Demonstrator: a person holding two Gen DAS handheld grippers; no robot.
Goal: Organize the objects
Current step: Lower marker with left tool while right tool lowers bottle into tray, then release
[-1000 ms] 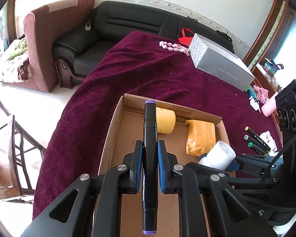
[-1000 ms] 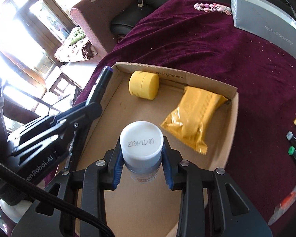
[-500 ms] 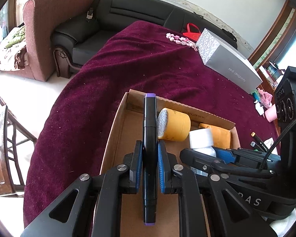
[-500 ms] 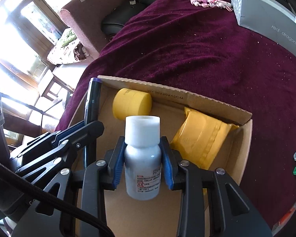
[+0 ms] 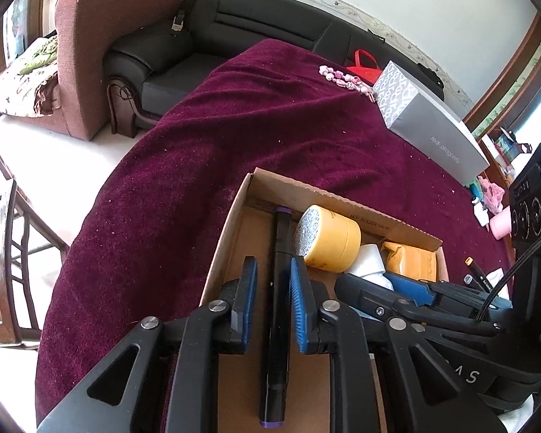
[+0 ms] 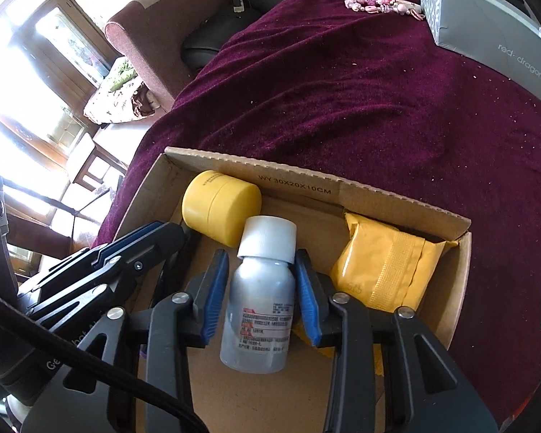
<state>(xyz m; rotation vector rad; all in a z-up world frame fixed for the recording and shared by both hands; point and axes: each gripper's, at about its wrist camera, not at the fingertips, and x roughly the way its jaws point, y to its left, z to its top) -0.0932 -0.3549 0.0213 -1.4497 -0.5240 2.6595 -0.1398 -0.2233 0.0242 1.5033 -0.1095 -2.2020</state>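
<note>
The left hand-held gripper (image 5: 273, 281) has its blue pads on both sides of a long thin black marker pen with purple ends (image 5: 278, 310), and its jaws are opening, so a small gap shows on each side of the pen. The pen lies along the left wall of the open brown cardboard box (image 5: 223, 249) on the table with the dark red velvet cloth (image 5: 205, 166). The pen looks light and stiff, and it can roll, so the middle of its body is the best place to hold it. The right hand-held gripper (image 6: 260, 290) is also opening its jaws around a small silver bottle with a white cap (image 6: 259, 310), which lies in the middle of the box beside a round yellow plastic jar (image 6: 221, 213) and a soft yellow packet (image 6: 386, 274). The bottle looks smooth and a bit slippery, and it is hard, not squashy. It is best held around its round body just under the cap
</note>
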